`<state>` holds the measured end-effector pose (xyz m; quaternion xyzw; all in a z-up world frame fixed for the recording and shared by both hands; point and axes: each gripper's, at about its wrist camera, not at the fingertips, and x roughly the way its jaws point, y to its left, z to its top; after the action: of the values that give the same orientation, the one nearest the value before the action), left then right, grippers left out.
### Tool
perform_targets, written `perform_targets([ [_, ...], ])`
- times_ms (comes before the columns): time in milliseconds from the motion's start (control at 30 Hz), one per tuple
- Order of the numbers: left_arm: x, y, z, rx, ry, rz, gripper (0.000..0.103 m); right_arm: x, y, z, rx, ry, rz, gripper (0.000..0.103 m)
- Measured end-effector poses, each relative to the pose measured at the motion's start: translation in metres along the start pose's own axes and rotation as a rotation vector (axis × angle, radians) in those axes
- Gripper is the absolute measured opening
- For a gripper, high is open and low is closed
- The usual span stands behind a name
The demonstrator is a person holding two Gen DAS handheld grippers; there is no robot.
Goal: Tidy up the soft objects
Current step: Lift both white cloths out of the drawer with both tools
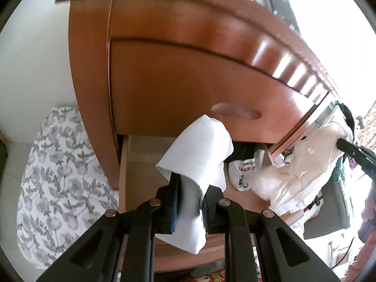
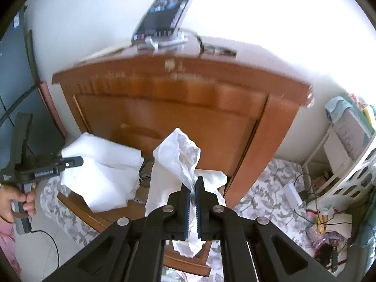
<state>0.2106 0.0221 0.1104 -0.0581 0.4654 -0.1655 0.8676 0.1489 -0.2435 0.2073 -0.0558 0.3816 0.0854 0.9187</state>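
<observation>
My left gripper (image 1: 190,192) is shut on a plain white cloth (image 1: 199,150) that stands up past its blue pads, above the open lower drawer (image 1: 138,164) of a wooden nightstand (image 1: 188,75). My right gripper (image 2: 194,185) is shut on a thin white mesh garment (image 2: 178,155) that hangs down over the same drawer (image 2: 94,216). In the right wrist view the left gripper (image 2: 77,161) sits at the left, a hand (image 2: 14,199) on its handle, with its cloth (image 2: 103,171) bunched beyond it. I cannot tell whether the two fabrics are joined.
A white item with printed lettering (image 1: 242,174) lies in the drawer. A phone on a stand (image 2: 164,16) sits on top of the nightstand (image 2: 188,108). Floral bedding (image 1: 58,176) lies on the floor beside it. A white basket (image 2: 352,176) and cables clutter the right side.
</observation>
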Motion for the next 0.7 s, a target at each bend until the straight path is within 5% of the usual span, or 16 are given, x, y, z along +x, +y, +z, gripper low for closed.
perform_targets([
  [700,-0.098,-0.037,0.009,0.033,-0.148,-0.032,0.016,-0.067,0.021,0.015,-0.003,-0.093,-0.013,0.004],
])
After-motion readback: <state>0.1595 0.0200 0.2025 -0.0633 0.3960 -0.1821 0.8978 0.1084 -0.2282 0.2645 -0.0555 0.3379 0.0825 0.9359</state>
